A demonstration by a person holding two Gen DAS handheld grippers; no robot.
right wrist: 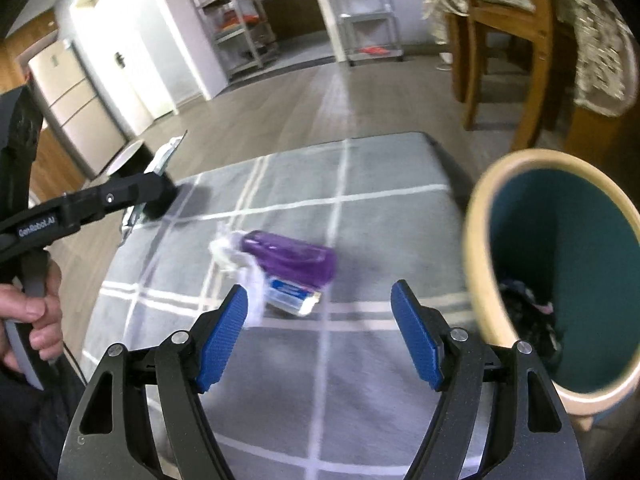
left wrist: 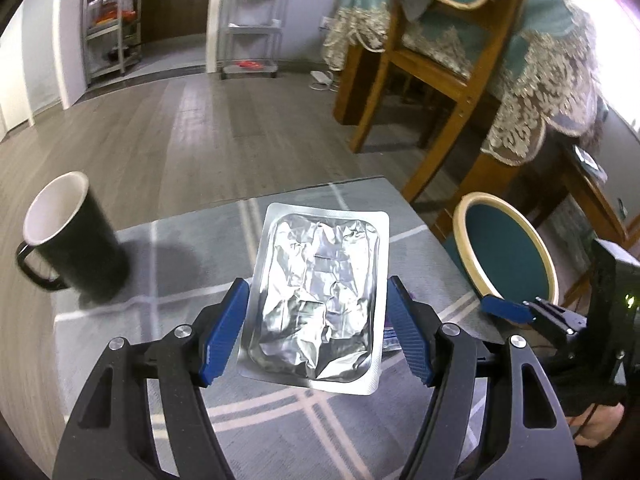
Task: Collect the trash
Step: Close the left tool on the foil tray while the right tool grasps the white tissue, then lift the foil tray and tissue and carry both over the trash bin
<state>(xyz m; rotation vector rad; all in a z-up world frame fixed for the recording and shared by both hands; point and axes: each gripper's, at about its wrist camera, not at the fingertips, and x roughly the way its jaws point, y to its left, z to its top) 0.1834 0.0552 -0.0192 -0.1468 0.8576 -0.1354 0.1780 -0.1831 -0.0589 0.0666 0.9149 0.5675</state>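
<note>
- Left claw (left wrist: 316, 330) is clamped on a silver foil packet (left wrist: 320, 300), one blue pad on each long edge, so it's spread pretty wide but it does have a grip. The packet's long axis runs straight away from the claw, flat crinkled face up, far end hanging over the surface (left wrist: 280, 420).
- Right claw (right wrist: 320, 336) is wide open with nothing between the pads, hovering above the grey checked cloth.
- Just past the right claw there's a purple wrapper (right wrist: 292, 260) lying on the cloth, with some white crumpled plastic (right wrist: 232, 252) at its left end and a small blue-and-white label piece (right wrist: 294, 294) at the near side. It lies roughly crosswise, slanting from upper left to lower right in the right wrist view.
- Bin (right wrist: 560, 280) is close on the right, teal inside with a tan rim, tipped toward the camera, some dark stuff already at the bottom. From the left wrist it shows to the right of the packet (left wrist: 506, 248).
- A black mug (left wrist: 76, 240) with a white inside stands on the left of the surface, well apart from the packet.
- Further out: wooden chair (left wrist: 432, 72), a table draped in lacy cloth, metal shelves (left wrist: 254, 20) at the back wall.
- A hand (right wrist: 34, 316) on the left claw's handle shows at the left edge.
</note>
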